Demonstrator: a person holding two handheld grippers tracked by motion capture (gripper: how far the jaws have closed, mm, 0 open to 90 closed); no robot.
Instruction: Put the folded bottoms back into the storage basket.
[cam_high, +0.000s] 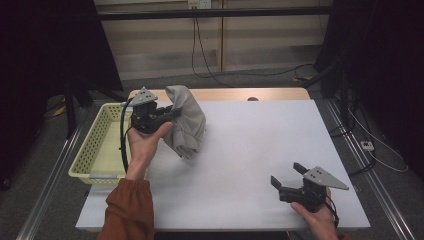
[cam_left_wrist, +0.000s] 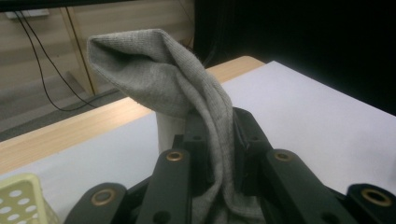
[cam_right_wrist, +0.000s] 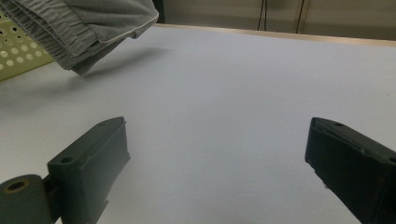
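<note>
The left gripper (cam_high: 172, 114) pinches a crumpled grey knit cloth (cam_high: 187, 120) above the white table's (cam_high: 260, 150) left edge, beside a pale yellow perforated plastic basket (cam_high: 97, 145), its hanging end partly cut off, while the right gripper (cam_high: 287, 179) rests spread apart, empty.

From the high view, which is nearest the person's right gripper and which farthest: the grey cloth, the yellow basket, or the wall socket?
1. Grey knitted cloth, held up to its upper left.
2. Yellow perforated plastic basket, at the table's left edge.
3. White wall socket, far back on the wall.

The left gripper (cam_high: 170, 116), held raised near the tabletop's far left corner, has its jaws pinched together. The right gripper (cam_high: 289, 175) rests, it seems, by the near right edge, jaws spread wide.
</note>
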